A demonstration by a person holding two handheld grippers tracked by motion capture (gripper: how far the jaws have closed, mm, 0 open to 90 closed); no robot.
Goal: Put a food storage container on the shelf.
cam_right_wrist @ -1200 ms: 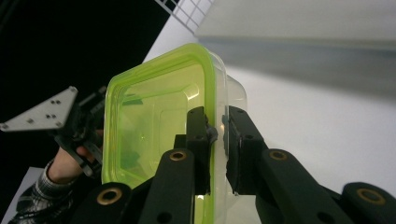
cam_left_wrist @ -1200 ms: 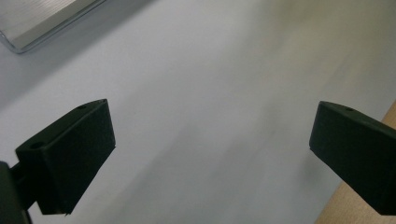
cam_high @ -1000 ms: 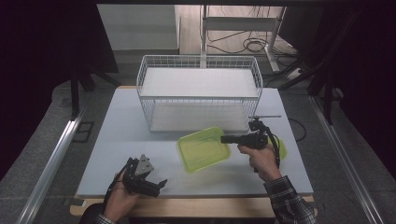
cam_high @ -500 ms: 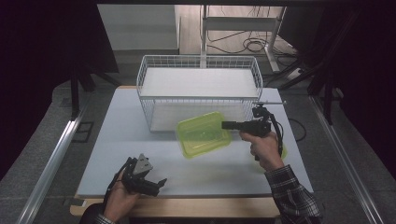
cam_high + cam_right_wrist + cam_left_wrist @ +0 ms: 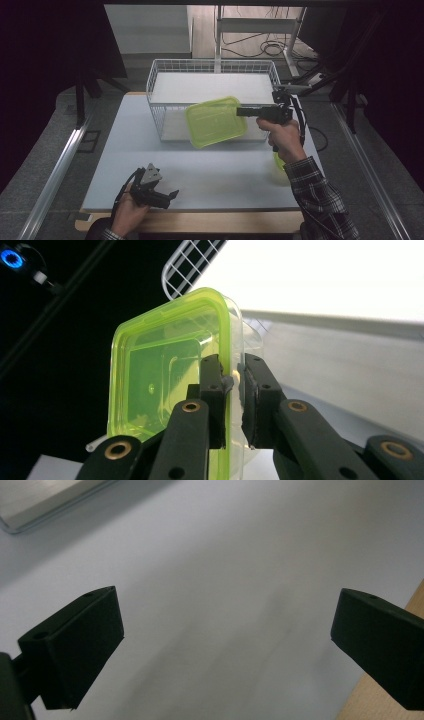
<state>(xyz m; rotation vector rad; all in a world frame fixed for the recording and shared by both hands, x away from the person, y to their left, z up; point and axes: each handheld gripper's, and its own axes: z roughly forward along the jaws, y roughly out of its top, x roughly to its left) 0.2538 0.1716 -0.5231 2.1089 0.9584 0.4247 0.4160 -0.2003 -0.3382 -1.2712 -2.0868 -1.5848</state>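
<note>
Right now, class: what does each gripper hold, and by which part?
The right gripper clamps the green container by its rim; the left gripper holds nothing.

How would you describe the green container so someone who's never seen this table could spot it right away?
Find the white wire basket at the far side of the table. Just in front of it, raised off the tabletop, the right tongs grip a lime-green see-through plastic container by its rim. It is the brightest thing there, and tilted.

So it's a pale grey-white rectangular table point(image 5: 210, 175) with a light wooden front edge. A white wire basket point(image 5: 165, 75) sits at the back, and a small yellow-green plastic piece point(image 5: 278, 162) near the right edge.
</note>
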